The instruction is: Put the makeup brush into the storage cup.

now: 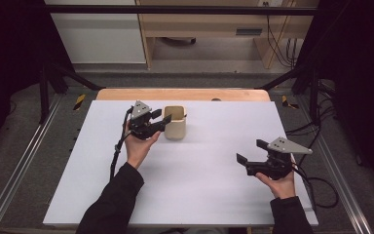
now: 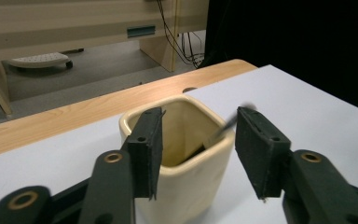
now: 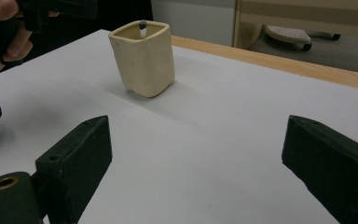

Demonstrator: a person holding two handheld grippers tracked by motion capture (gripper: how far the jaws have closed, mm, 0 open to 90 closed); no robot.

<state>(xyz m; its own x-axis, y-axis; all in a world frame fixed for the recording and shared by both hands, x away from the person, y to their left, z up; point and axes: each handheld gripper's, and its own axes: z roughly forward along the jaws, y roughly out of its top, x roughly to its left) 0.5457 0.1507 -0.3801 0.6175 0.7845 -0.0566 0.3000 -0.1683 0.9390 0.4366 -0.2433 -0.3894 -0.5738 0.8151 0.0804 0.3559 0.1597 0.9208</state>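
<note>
The cream square-sided ceramic cup is standing upright on the white board-covered desk, toward the far side and a little left of centre. A thin dark stick-like item is leaning inside the cup, its tip showing at the rim in the right gripper view; what it is cannot be told.

The left tool is hovering just beside the cup, on the cup's left in the high view, with its tips at the rim. In the left gripper view its two black jaws are standing partly apart in front of the cup's near wall. The pads are not pressing on the cup or on the item, and nothing is being held. The person's left hand is gripping the tool body from below.

The right tool is resting in the person's right hand over the right part of the desk, well apart from the cup. Its jaws are standing wide, with only bare desk surface between them.

A light wooden edge is showing along the far side of the desk.
</note>
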